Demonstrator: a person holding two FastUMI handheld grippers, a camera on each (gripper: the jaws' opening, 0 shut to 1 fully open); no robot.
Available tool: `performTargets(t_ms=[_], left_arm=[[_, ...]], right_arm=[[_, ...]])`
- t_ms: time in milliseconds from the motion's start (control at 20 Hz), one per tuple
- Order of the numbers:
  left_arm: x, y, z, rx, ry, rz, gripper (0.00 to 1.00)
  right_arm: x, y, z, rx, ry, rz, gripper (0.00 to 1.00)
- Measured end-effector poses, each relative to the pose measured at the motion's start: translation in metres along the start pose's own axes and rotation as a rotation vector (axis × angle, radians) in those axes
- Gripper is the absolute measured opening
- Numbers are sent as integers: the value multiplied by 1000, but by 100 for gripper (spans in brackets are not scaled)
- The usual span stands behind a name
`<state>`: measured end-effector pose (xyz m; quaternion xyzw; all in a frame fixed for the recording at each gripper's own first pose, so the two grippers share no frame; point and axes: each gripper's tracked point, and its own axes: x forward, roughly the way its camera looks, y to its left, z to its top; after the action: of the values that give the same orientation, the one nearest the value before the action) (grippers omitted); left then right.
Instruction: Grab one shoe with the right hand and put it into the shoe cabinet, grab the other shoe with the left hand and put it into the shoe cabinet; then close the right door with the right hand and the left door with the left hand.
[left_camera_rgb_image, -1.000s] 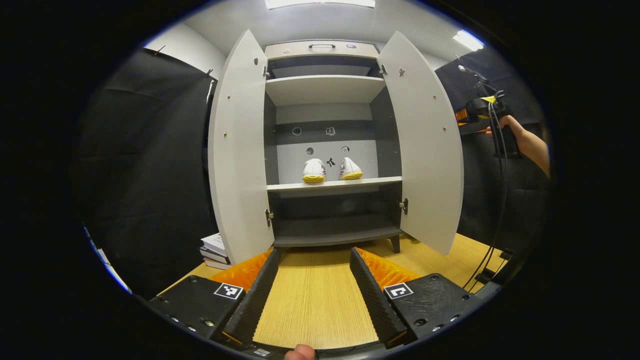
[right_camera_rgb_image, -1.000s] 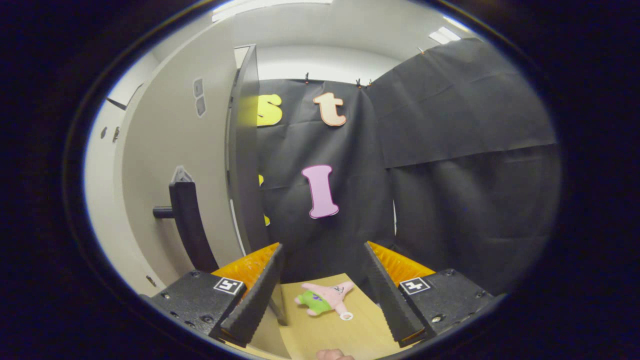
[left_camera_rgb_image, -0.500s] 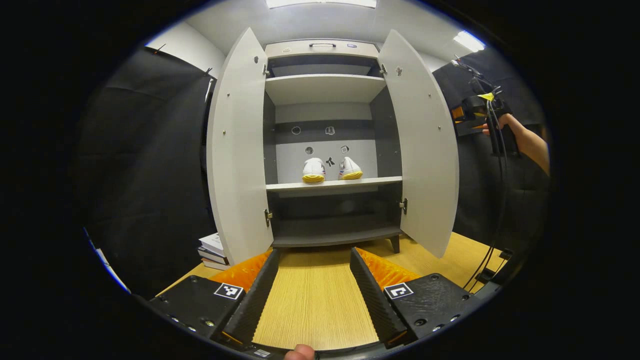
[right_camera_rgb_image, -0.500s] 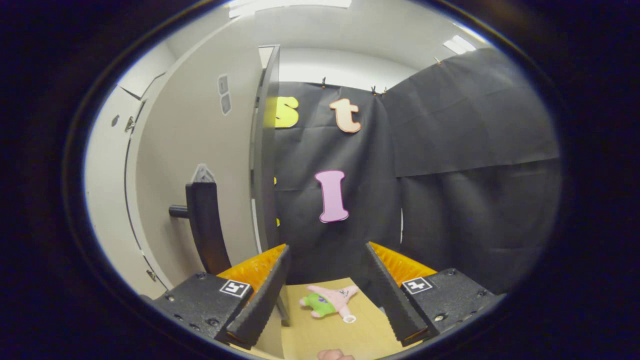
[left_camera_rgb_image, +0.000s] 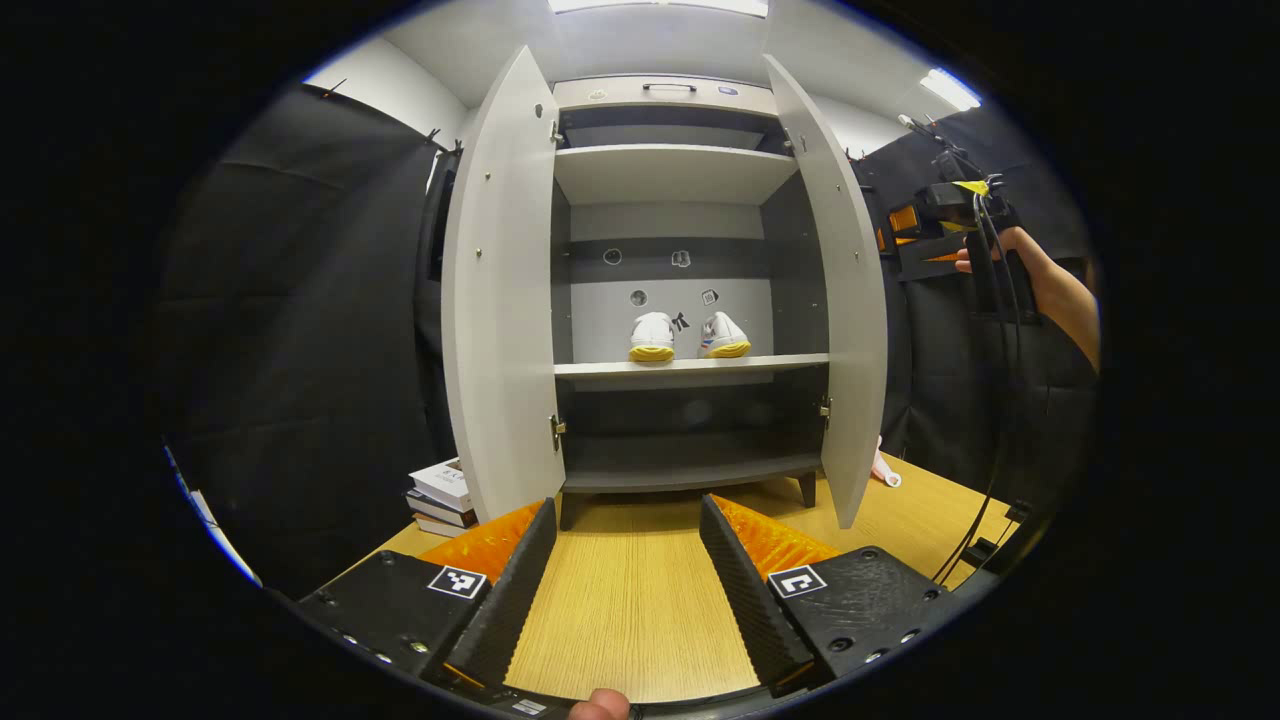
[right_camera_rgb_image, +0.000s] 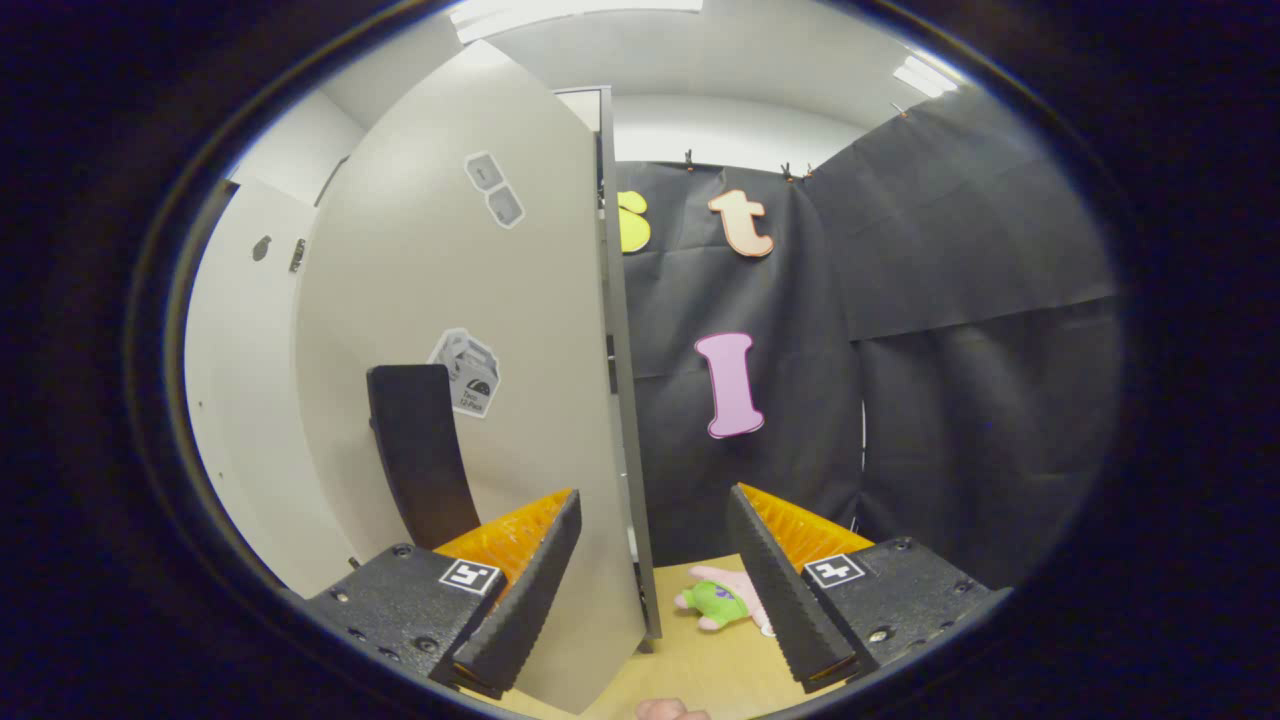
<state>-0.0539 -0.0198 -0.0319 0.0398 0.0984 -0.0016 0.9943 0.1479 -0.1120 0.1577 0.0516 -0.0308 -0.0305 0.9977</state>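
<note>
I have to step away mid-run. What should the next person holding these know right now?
Left hand-held gripper: open, empty, held back over the table facing the cabinet.
Right hand-held gripper: open, at the right door, the door's edge between its fingers.
Both shoes sit on the middle shelf: done.
Left: finish closing the right door, then close the left door, which is wide open.

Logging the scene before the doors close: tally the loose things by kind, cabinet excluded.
Shoes: 2, one beside the other on the middle shelf
Plush toy: 1
Book stack: 1, book count unclear
Total: 4
</note>
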Motion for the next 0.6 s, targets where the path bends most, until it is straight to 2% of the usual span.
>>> performTargets(t_ms=[300, 450, 600], left_arm=[[3, 24, -3, -15, 3, 40, 87], [3, 34, -8, -20, 17, 64, 87], [2, 41, -10, -25, 19, 80, 87]], right_arm=[[26, 67, -10, 14, 13, 88, 96], [43, 91, -16, 29, 18, 93, 96], [48, 98, -16, 26, 17, 97, 96]])
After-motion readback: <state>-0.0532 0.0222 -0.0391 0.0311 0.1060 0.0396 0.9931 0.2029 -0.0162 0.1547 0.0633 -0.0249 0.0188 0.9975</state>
